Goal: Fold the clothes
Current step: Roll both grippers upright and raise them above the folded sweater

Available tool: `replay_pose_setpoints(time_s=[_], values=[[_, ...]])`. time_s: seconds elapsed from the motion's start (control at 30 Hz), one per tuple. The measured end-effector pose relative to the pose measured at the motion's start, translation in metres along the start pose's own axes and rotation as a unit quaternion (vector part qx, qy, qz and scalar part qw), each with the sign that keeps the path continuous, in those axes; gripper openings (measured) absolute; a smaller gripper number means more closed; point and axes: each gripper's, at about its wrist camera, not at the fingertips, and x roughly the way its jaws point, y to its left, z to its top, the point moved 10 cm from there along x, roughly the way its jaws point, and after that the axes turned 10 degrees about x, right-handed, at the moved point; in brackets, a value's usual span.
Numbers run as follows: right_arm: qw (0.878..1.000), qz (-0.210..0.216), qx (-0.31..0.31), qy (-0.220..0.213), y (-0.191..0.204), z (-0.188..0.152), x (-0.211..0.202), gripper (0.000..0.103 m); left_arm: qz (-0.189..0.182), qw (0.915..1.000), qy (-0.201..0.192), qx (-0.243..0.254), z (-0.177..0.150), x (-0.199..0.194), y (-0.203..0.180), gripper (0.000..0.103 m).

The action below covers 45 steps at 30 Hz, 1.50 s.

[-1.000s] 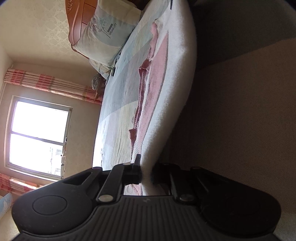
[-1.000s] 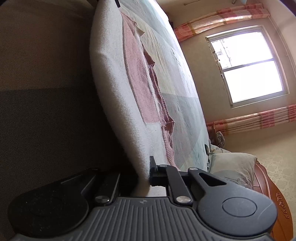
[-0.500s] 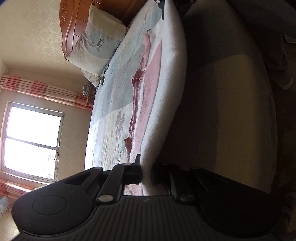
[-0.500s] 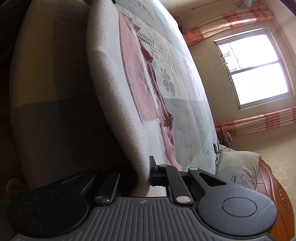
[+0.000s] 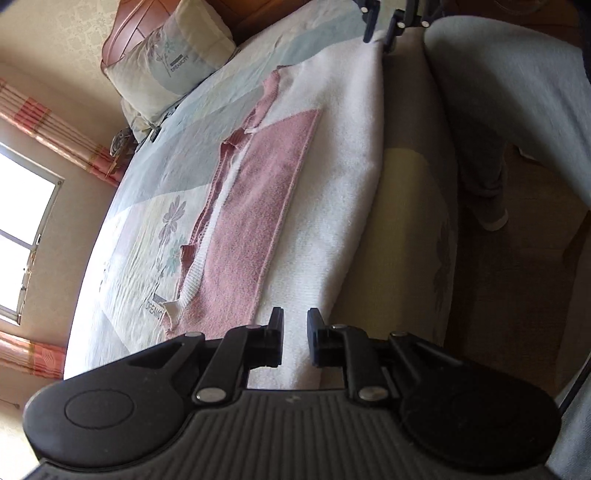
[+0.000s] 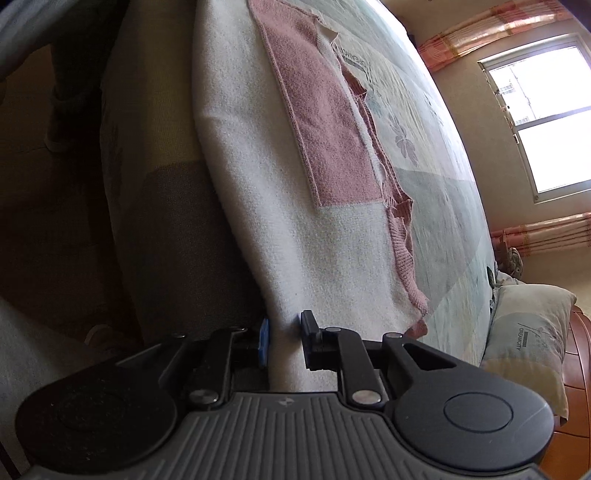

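1. Left gripper [image 5: 295, 328]: jaws spread, a clear gap between them, cloth showing in the gap but not pinched. It sits at one end of the garment's fold line, at the near edge of the bed.
2. Right gripper [image 6: 284, 332]: jaws also parted, white knit running between them, no pinch visible. It sits at the other end of the same fold line, also at the near edge; it shows small in the left view [image 5: 380, 26].
3. Sweater [image 5: 317, 192], white and pink knit: lies flat on the bed [image 5: 147, 192], doubled over, with the rounded fold along the near edge between the two grippers. Pink panel faces up; ragged pink ribbed hem lies toward the bed's middle.
4. Progress, as a judgement: one lengthwise fold lies in place and both grippers look let go of it. It remains a long strip, so crosswise folding likely remains.
5. Pillow [image 6: 524, 328] sits at the head end of the bed, well apart from the sweater.
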Motion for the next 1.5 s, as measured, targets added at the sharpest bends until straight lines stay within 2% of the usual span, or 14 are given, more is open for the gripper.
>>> replay_pose_setpoints(time_s=[0.2,0.37,0.53,0.6,0.67,0.73,0.8,0.9,0.97,1.2,1.33,1.4,1.47,1.5], values=[[0.989,0.011,0.138,-0.047,-0.051,0.005,-0.030,0.030,0.032,0.9881,-0.033,-0.146,0.007,0.006,0.073,0.016],[0.961,0.043,0.264,-0.071,-0.053,0.016,-0.012,0.032,-0.020,0.9703,-0.020,-0.240,-0.003,0.049,0.056,0.016],[0.922,0.076,0.375,-0.064,-0.038,0.010,0.016,0.034,-0.056,0.9391,0.002,-0.339,-0.032,0.062,0.028,0.019],[0.902,0.081,0.422,-0.049,-0.033,-0.007,0.026,0.043,-0.054,0.9293,0.007,-0.365,-0.042,0.057,0.031,0.020],[0.882,0.085,0.459,-0.057,-0.034,-0.016,0.024,0.045,-0.050,0.9192,0.012,-0.390,-0.052,0.051,0.034,0.026],[0.873,0.077,0.478,-0.062,-0.039,-0.017,0.016,0.048,-0.026,0.9163,0.004,-0.400,-0.050,0.044,0.048,0.053],[0.863,0.062,0.495,-0.077,-0.047,-0.013,0.008,0.064,-0.013,0.9119,-0.001,-0.410,-0.049,0.044,0.057,0.067],[0.848,0.070,0.516,-0.094,-0.049,-0.001,0.008,0.068,-0.014,0.9005,0.028,-0.434,-0.057,0.057,0.051,0.068],[0.847,0.075,0.520,-0.081,-0.039,0.001,0.014,0.073,-0.027,0.8909,0.057,-0.450,-0.068,0.066,0.037,0.068],[0.868,0.061,0.488,-0.063,-0.002,0.002,0.013,0.086,-0.022,0.8858,0.036,-0.462,-0.064,0.040,0.042,0.075],[0.864,0.058,0.493,-0.081,-0.006,0.011,0.004,0.087,-0.091,0.8454,0.015,-0.526,-0.063,0.050,0.027,0.076],[0.861,0.064,0.498,-0.078,-0.006,0.011,0.006,0.089,-0.099,0.8276,0.029,-0.552,-0.073,0.056,0.019,0.075],[0.860,0.066,0.501,-0.062,-0.001,0.006,0.012,0.089,-0.097,0.8230,0.021,-0.559,-0.072,0.051,0.023,0.076],[0.861,0.063,0.501,-0.052,0.001,0.002,0.015,0.090,-0.090,0.8268,0.017,-0.555,-0.070,0.048,0.030,0.076]])
